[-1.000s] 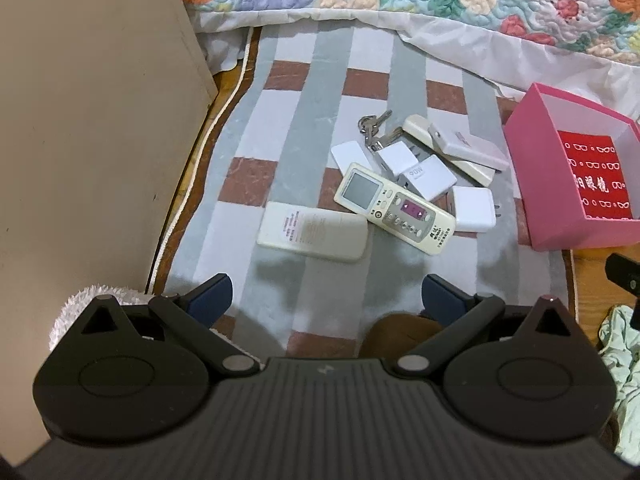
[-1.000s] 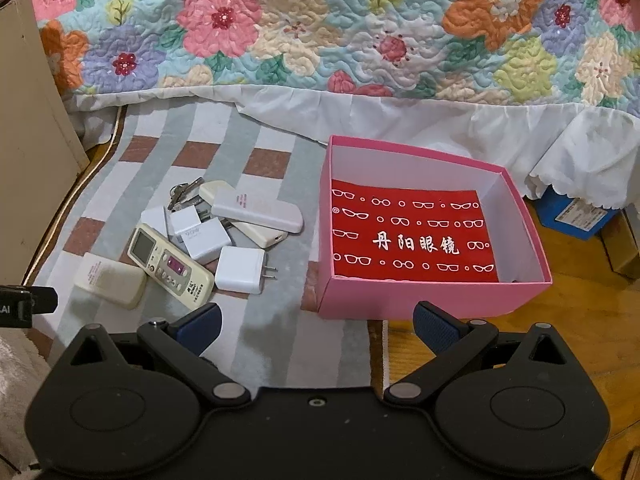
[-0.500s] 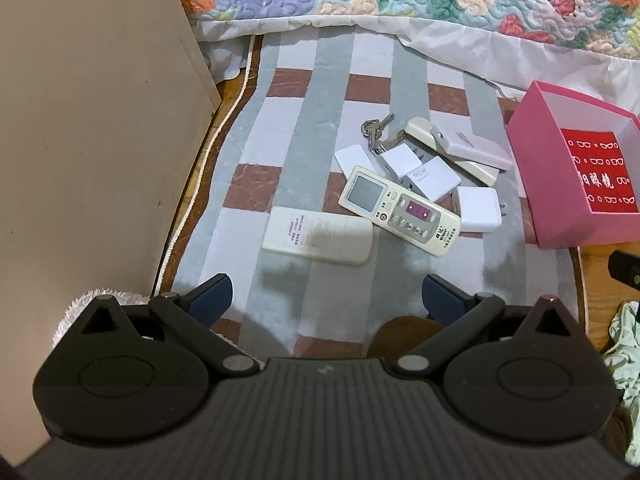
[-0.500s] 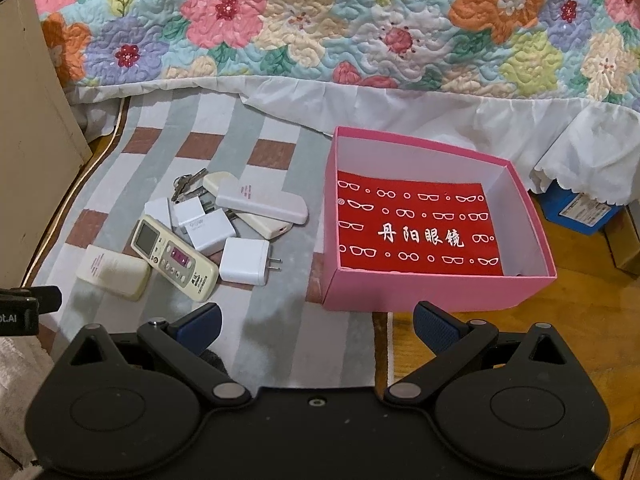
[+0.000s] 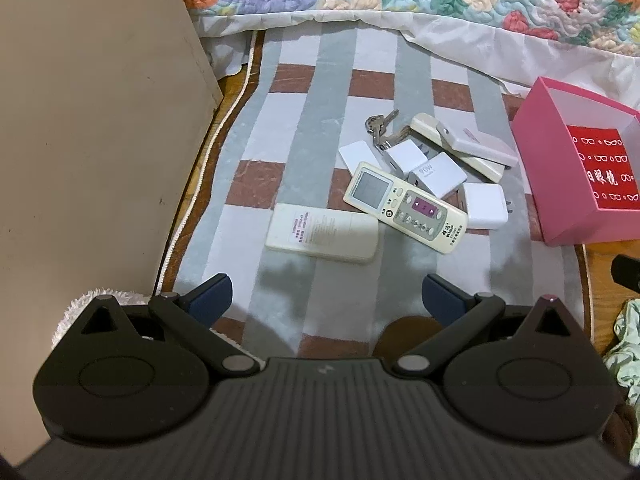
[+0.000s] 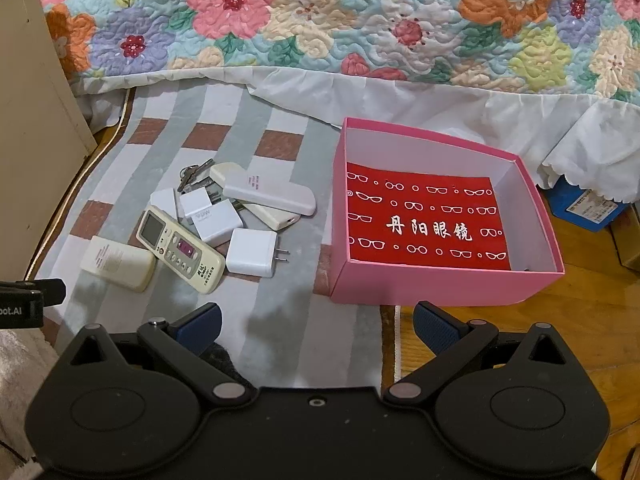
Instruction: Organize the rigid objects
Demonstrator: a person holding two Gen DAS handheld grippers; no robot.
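A striped rug [image 6: 276,120] lies on the wooden floor [image 6: 580,320] beside the quilt-covered bed [image 6: 320,20]; remotes [image 6: 180,248] sit left of the pink box [image 6: 440,284]. Both the left claw [image 5: 326,294] and the right claw [image 6: 316,322] are spread, empty.

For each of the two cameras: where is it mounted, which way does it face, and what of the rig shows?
Left wrist: on the left tool, looking down over the rug at the remote; both open fingers show.
Right wrist: on the right tool, facing the pink box and bed; open fingers, plus the left tool's edge.
Shared: remote, chargers, keys, box.
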